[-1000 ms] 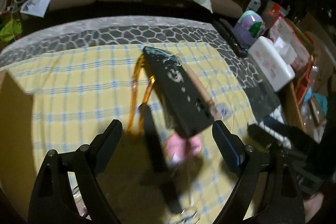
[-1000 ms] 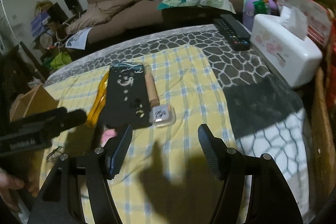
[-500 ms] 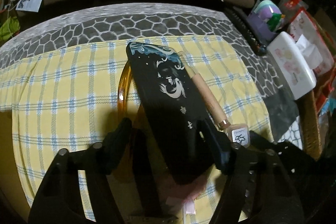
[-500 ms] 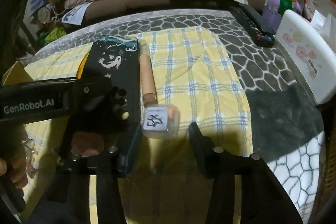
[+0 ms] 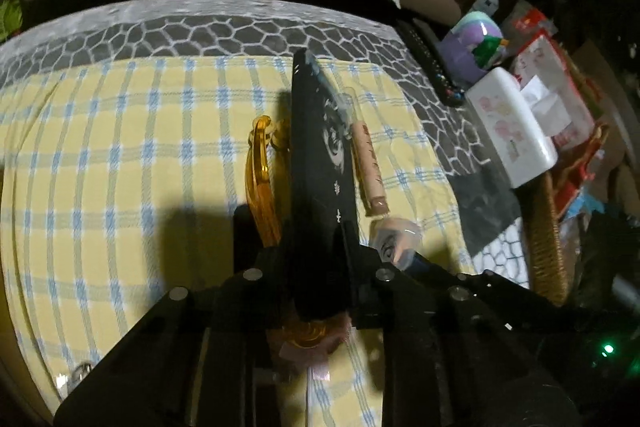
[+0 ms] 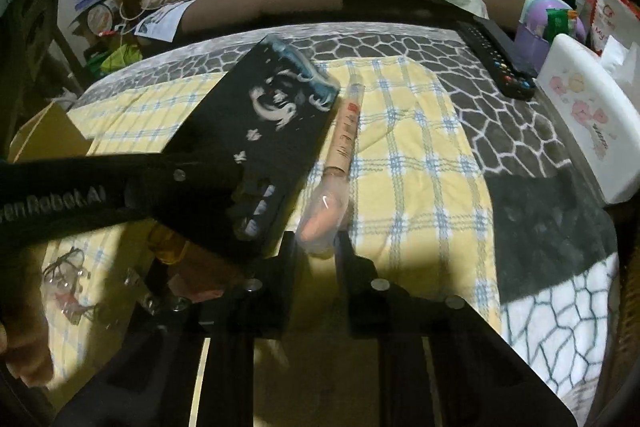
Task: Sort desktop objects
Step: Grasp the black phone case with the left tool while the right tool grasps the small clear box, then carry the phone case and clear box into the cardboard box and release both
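Both claws are engaging at once, so the step in hand reads as a double pick-up from the cluster on the yellow-and-blue checked cloth (image 5: 120, 187) covering the worktop. Nearest in the left wrist view, the left claw (image 5: 316, 267) is clenching the near end of the flat black rectangular box with a white dragon print (image 5: 320, 163); the box is tilting up on edge, its far end pointing toward the sofa. In the right wrist view, the right claw (image 6: 316, 247) is closing around the small clear plastic case with an orange insert (image 6: 326, 211); its fingers are touching or almost touching the case, and I cannot tell whether the case is leaving the cloth. Just beyond the case, the tan cylindrical tube with red markings (image 6: 346, 131) is lying alongside the box. Judgement: the next move is calling for lifting each item clear without dragging the tube, then carrying them to a sorting place; the wicker basket (image 5: 546, 239) at the right edge looks a candidate, though unconfirmed. View differences: only the left view is showing the amber translucent curved plastic piece (image 5: 260, 179) beside the box and the pink item under the claw; only the right view is showing the box's printed face and the left claw's side. Farther off, the black remote control (image 6: 500, 59) and white tissue box (image 6: 592, 123) are sitting near the worktop's far right.
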The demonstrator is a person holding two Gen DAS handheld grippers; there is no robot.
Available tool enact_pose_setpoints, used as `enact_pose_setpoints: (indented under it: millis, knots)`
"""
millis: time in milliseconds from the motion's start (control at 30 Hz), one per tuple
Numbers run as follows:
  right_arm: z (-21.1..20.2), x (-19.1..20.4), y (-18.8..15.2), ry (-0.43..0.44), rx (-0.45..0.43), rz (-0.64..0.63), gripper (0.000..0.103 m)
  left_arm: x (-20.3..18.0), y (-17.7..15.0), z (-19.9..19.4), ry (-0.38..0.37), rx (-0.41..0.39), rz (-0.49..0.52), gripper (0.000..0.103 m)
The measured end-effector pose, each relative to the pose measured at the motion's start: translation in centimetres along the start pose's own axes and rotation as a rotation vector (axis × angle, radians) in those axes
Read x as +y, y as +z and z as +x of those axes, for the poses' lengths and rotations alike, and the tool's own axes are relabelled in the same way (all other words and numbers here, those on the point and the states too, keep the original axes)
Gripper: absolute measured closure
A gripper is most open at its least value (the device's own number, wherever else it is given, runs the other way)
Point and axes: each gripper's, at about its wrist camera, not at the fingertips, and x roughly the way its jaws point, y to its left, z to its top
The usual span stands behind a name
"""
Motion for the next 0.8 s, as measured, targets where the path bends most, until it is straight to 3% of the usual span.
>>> enact_pose_setpoints:
  millis: [67,467,667,800]
  knots:
    - [-0.6,-0.1,-0.4,0.005,0.000,0.008,0.086,0.4,-0.4,-1.5,-0.040,-0.003,-0.012,0.094]
    - [-6.9,1.3,-3.7,0.099,0.005,0.071,0.086,1.9,-3.5,-16.0,-0.096,-0.101,0.023,0.094]
    - [-12.1,7.1,-2.7,0.161,-0.029,0.011,0.086,7.0,-5.2,-25.4,-0.071,-0.197,-0.027,0.094]
    - [-14.5,12.8,-1.4,0.237,-0.050,-0.041,0.086,12.0,-6.7,-30.7,-0.007,-0.255,-0.071,0.094]
